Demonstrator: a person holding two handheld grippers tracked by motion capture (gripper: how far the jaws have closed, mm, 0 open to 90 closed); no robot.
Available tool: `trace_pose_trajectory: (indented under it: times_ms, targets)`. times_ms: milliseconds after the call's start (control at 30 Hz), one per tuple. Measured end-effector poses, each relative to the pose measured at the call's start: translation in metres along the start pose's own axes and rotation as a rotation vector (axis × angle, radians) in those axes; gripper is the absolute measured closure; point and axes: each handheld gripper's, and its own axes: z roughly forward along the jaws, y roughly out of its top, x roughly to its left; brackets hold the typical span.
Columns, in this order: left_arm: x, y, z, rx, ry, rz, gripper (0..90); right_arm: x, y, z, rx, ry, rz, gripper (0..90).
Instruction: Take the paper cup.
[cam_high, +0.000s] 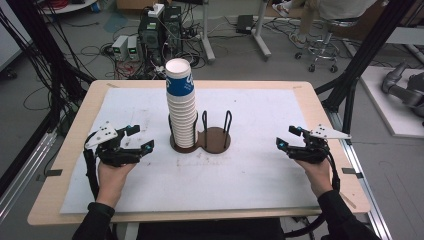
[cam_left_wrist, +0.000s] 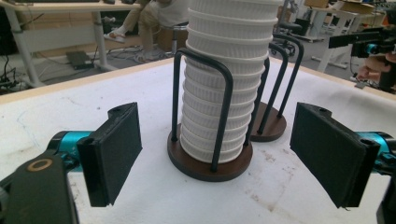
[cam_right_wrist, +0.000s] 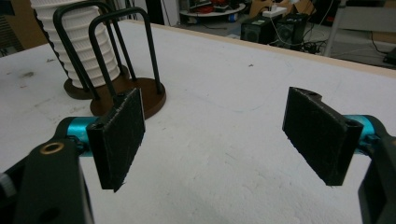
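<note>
Tall upright stack of white ribbed paper cups (cam_high: 181, 107) in dark wire holder (cam_high: 200, 139), nearer left gripper (cam_high: 134, 138) than right gripper (cam_high: 289, 137), both fingers spread, empty.

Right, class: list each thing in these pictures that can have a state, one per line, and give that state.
Stack of paper cups: upright, nested, standing in the left ring of the holder.
Cup holder: upright on the white sheet; its right ring is empty.
Left gripper: jaws open, nothing between them, apart from the cups.
Right gripper: jaws open, nothing between them.
Table: covered by a white sheet.
</note>
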Motion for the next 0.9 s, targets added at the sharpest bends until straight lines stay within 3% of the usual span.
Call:
trace_pose_trajectory:
  times_ms: [200,300,600,900]
  targets:
    - [-0.005,0.004,0.004,0.004,-0.008,0.033,16.3,-0.002,0.000,0.000,-0.014,0.019,0.016,24.9]
    - [-0.007,0.007,0.006,-0.006,-0.012,0.030,16.2,0.001,0.000,-0.001,-0.021,0.000,-0.014,24.9]
    - [-0.014,0.028,0.016,-0.012,-0.020,0.076,15.2,0.006,0.001,-0.004,-0.005,-0.011,-0.030,24.8]
    - [-0.018,0.046,0.027,-0.001,-0.050,0.074,11.6,0.009,0.000,-0.001,0.014,-0.005,-0.048,21.8]
